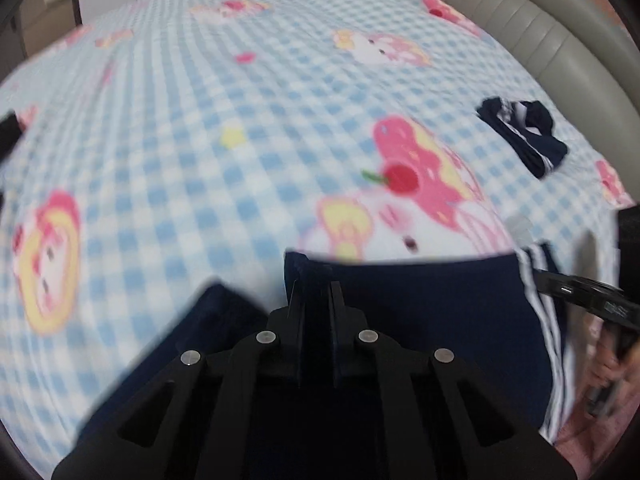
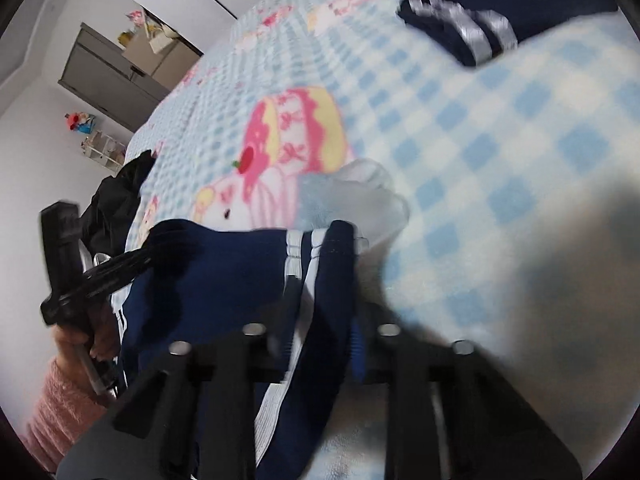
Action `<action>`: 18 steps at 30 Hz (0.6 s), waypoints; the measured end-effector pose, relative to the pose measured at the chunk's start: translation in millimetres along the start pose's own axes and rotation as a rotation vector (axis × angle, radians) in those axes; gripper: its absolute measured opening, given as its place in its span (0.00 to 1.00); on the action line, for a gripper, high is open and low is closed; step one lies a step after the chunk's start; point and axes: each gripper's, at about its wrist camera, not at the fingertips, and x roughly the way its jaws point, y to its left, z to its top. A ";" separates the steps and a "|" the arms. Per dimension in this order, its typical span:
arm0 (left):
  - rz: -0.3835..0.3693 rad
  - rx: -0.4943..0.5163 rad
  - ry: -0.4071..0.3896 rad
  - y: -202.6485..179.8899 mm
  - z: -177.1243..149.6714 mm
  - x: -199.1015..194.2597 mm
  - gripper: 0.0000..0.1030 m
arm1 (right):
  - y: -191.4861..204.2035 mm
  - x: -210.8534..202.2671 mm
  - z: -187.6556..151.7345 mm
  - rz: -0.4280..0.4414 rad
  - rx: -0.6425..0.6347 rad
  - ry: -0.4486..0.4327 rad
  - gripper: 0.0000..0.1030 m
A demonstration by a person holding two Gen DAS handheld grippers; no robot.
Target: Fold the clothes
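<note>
A navy garment with white side stripes (image 1: 432, 304) lies at the near edge of the bed, bunched between both grippers. My left gripper (image 1: 314, 284) is shut on its top edge near the left corner, with navy cloth pinched between the fingers. My right gripper (image 2: 320, 272) is shut on the striped side of the same navy garment (image 2: 224, 272). From the right wrist view the left gripper (image 2: 116, 268) reaches in at the left, held by a hand (image 2: 80, 340) in a pink sleeve. The right gripper (image 1: 568, 290) enters the left wrist view from the right edge.
The bed is covered by a blue-and-white checked blanket (image 1: 200, 120) with pink cartoon prints. A second navy striped garment (image 1: 524, 136) lies crumpled farther back on it. A pale sock-like cloth (image 2: 360, 196) lies just beyond the held garment. A grey padded headboard (image 1: 540, 28) lines the right side.
</note>
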 end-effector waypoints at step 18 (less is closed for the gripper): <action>0.192 -0.317 -0.092 36.3 -157.4 -112.8 0.34 | 48.9 -74.5 -52.8 0.009 -0.101 -0.112 0.37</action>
